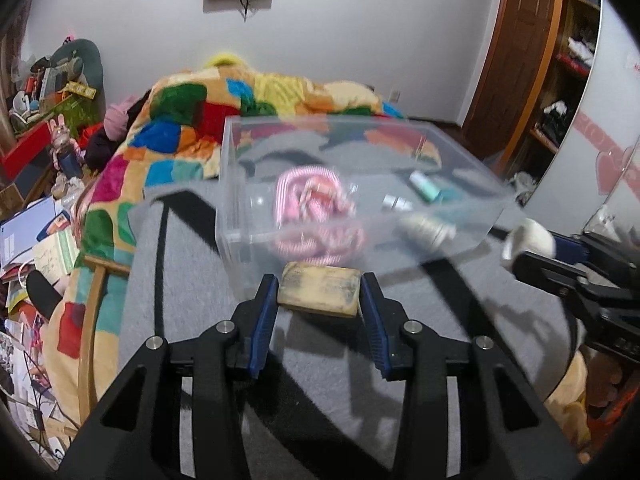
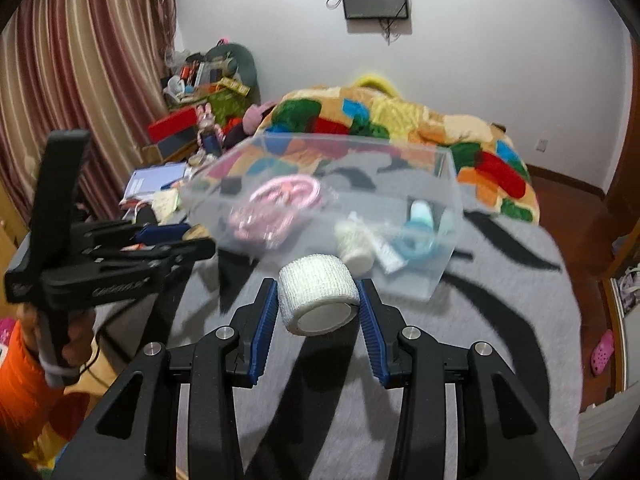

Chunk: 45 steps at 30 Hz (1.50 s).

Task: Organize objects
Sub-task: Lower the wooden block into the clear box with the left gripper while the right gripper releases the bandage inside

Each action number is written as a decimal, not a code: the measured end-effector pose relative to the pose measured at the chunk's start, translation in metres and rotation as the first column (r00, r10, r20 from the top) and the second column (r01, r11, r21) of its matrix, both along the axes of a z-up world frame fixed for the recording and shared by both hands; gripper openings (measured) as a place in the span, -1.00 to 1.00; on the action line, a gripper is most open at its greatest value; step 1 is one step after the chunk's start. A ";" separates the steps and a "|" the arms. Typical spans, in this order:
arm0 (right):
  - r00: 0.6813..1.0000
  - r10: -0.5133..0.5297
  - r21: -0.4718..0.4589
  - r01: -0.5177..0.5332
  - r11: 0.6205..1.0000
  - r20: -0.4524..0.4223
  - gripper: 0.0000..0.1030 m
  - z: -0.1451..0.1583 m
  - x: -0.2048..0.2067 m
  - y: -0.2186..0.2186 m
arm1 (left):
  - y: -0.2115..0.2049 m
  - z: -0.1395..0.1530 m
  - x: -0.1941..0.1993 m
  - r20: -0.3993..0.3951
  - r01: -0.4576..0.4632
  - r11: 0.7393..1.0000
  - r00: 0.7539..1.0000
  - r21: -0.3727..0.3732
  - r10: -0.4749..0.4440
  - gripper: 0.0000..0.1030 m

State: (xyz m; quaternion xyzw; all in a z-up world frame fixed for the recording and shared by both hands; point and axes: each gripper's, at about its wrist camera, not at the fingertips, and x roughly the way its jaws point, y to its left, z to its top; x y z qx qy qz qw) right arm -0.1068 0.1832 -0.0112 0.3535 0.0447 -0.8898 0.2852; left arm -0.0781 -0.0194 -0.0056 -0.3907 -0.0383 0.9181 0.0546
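A clear plastic box [image 1: 240, 216] stands on a grey blanket with black stripes; it also shows in the right wrist view [image 2: 444, 264]. Inside lie a pink striped cord [image 1: 316, 208], a teal bottle [image 1: 426, 188], a white tube and a white roll [image 2: 354, 244]. My left gripper [image 1: 320, 294] is shut on a tan rectangular block [image 1: 320, 290], just in front of the box. My right gripper [image 2: 318, 300] is shut on a white bandage roll [image 2: 316, 298], close to the box's near wall. The right gripper shows at the right of the left wrist view [image 1: 560, 256].
A colourful patchwork quilt [image 1: 188, 120] lies behind the box. A cluttered floor and shelf with books and boxes [image 1: 44, 92] are at the left. Striped curtains [image 2: 80, 80] hang at the left. A brown door [image 1: 516, 52] and shelves are at the right.
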 end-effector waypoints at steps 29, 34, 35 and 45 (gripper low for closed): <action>0.986 -0.153 0.040 0.150 0.988 0.062 -0.27 -0.019 -0.105 -0.016 | 0.017 -0.003 -0.076 0.029 -0.007 0.999 1.000 0.044 0.005 -0.20; 0.988 -0.142 0.049 0.139 0.989 0.067 -0.25 -0.017 -0.102 -0.017 | 0.024 0.000 -0.072 0.019 0.016 0.999 1.000 0.031 -0.017 -0.17; 0.988 -0.138 0.045 0.135 0.990 0.071 -0.24 -0.017 -0.102 -0.017 | 0.024 0.001 -0.071 0.013 0.018 1.000 1.000 0.024 -0.018 -0.15; 0.995 -0.098 0.041 0.098 0.994 0.004 0.10 0.003 -0.074 -0.016 | 0.021 0.026 -0.036 -0.107 -0.011 1.000 0.994 -0.020 0.009 0.33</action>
